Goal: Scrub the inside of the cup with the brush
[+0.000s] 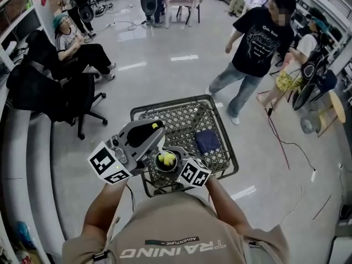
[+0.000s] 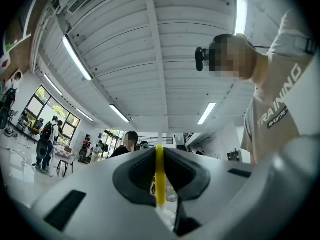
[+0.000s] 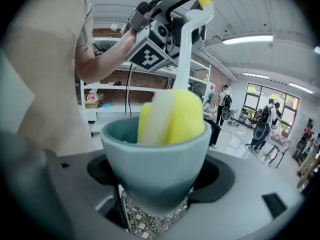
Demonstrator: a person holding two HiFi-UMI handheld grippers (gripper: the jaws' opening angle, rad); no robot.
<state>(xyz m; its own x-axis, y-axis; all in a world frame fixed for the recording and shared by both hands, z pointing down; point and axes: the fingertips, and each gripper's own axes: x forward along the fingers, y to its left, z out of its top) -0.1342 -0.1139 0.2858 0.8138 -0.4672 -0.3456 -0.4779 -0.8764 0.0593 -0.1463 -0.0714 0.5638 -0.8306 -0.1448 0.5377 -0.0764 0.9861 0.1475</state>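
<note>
Right gripper view: right gripper (image 3: 157, 184) clasps cup (image 3: 150, 159), brush (image 3: 175, 116) inside; left gripper (image 2: 159, 176) pinches brush, seemingly handle tip.

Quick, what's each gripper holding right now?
The left gripper is shut on the brush handle.
The right gripper is shut on the cup.

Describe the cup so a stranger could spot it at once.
Find the wire basket on the shiny floor. At its near edge the right gripper holds a grey-blue cup. It alone has a yellow brush poking from it; the cloth beside it is darker blue.
</note>
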